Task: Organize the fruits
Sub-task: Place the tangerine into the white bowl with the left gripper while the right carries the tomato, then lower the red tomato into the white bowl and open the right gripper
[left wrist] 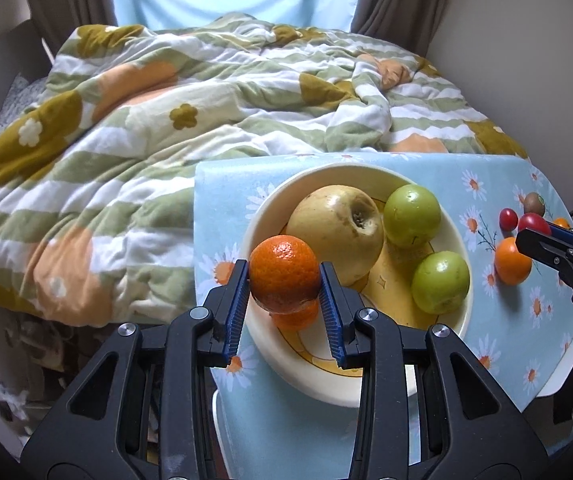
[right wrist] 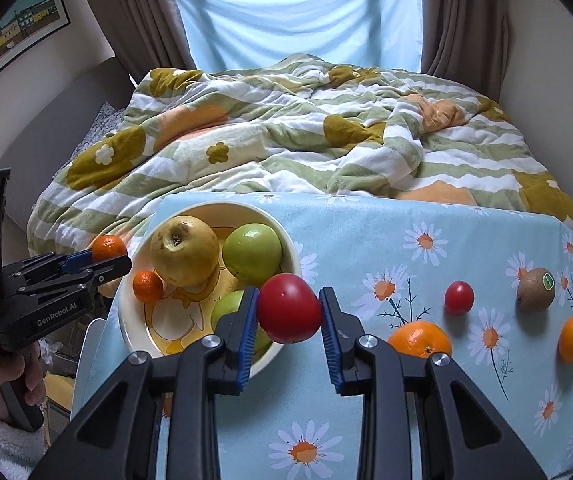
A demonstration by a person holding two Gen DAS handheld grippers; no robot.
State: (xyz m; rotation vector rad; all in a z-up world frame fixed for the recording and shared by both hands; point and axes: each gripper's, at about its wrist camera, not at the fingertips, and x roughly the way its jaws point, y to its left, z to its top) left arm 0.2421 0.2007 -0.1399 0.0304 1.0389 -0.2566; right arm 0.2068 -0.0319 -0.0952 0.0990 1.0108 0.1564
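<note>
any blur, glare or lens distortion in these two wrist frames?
Left wrist view: sharp, heavy fisheye bend and dark corners; the mandarin in the left gripper is crisp. Right wrist view: same bend, bright window but no washout, soft gloss on the red tomato in the right gripper.

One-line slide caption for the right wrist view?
Right gripper holds a red tomato beside the fruit bowl; left gripper carries a small orange.

tablecloth (right wrist: 366,240) light blue w/ daisies | bowl (left wrist: 460,316) cream-yellow | quilt (right wrist: 286,140) green-white stripes, mustard flowers | tomato (right wrist: 289,308) red
</note>
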